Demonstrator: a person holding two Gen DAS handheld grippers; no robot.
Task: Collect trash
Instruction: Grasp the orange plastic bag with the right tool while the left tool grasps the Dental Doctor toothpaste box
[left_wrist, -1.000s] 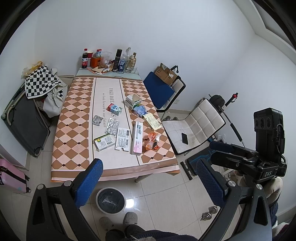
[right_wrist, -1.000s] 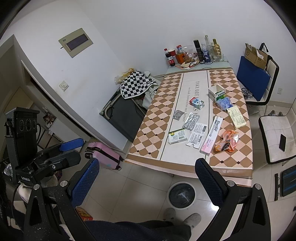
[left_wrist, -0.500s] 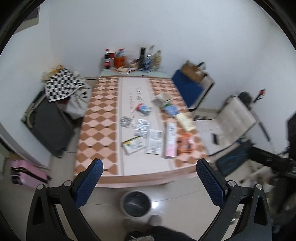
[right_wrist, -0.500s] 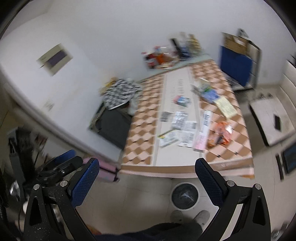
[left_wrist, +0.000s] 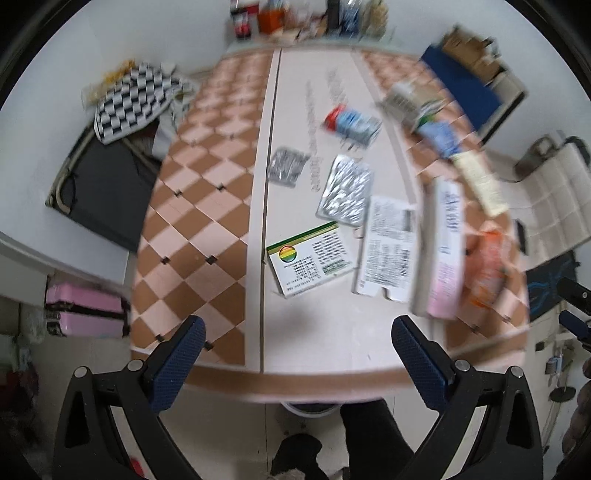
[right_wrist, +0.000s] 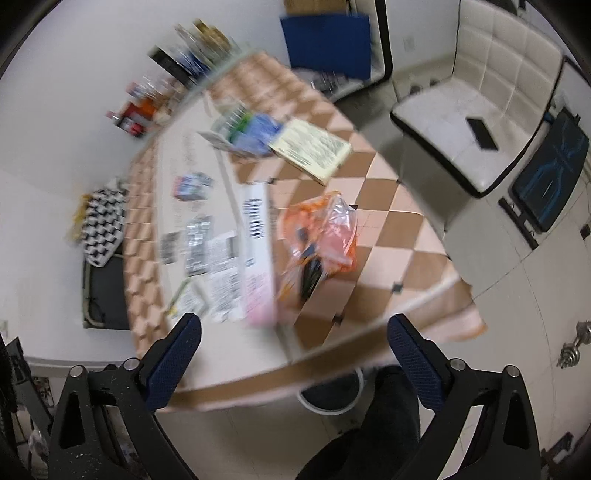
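While both views are smeared by motion, the layout on the table (left_wrist: 207, 206) reads well enough; along its left edge runs bare checkered cloth, and on the pale centre strip, working rightward, lie a small foil blister pack (left_wrist: 287, 165), a larger foil blister sheet (left_wrist: 345, 195), a flattened white carton with a green stripe (left_wrist: 309, 258) toward the near edge, and a flattened printed box (left_wrist: 388, 247); further right lies a long white-and-pink box (left_wrist: 445, 251), and nearest the right edge an orange plastic wrapper (left_wrist: 487, 266); toward the far edge sit a red-and-blue box (left_wrist: 351, 122), a crumpled blue packet (left_wrist: 439, 136) and a pale yellow leaflet (left_wrist: 480, 181).

The left gripper (left_wrist: 297, 349) hovers above the near edge with its jaws spread wide and nothing between them; the green-striped carton lies just ahead of it, slightly left of centre between the fingers.

The right gripper (right_wrist: 293, 345) hangs over the near right corner, its jaws wide but closing, with nothing held; the long white-and-pink box (right_wrist: 255, 251) and the orange plastic wrapper (right_wrist: 321, 236) lie ahead between its fingers; a trash bin (right_wrist: 332, 395) stands on the floor below the near edge.
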